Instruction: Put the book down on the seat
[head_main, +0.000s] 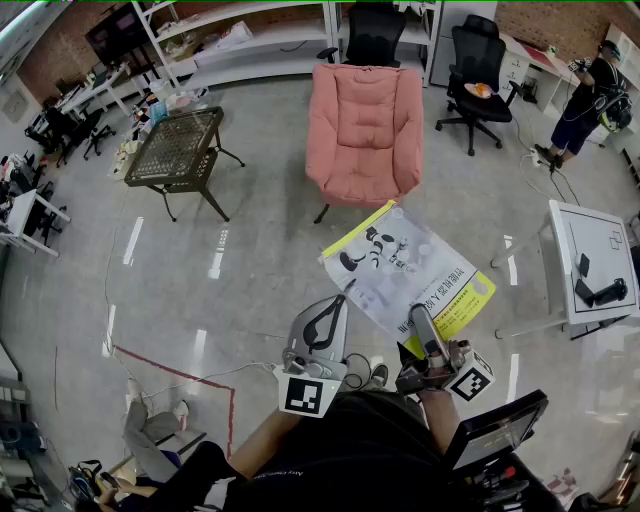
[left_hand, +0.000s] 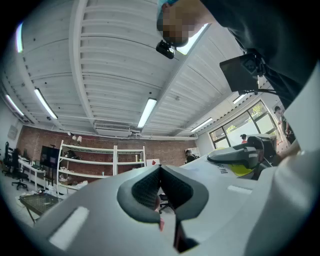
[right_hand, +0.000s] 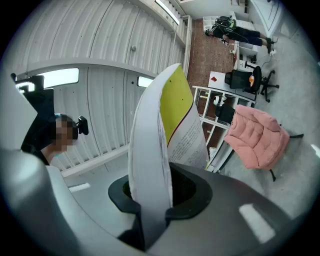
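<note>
Pink armchair (head_main: 365, 130) ahead in head view, book (head_main: 408, 270) held short of it. Visible only from right gripper (right_hand: 150, 197) view: jaws clamped on book's edge. Left gripper (left_hand: 160, 187) jaws together, empty.

Open-plan office or lab workspace. Brick wall (head_main: 55, 55), white shelving racks (head_main: 250, 40), black office chairs (head_main: 475, 70), white work table (head_main: 600, 255). Strip lights (left_hand: 147, 112) on ribbed ceiling (left_hand: 100, 60). Red tape (head_main: 170, 372) marking polished floor. Pink armchair (head_main: 365, 125) stands alone mid-room.
</note>
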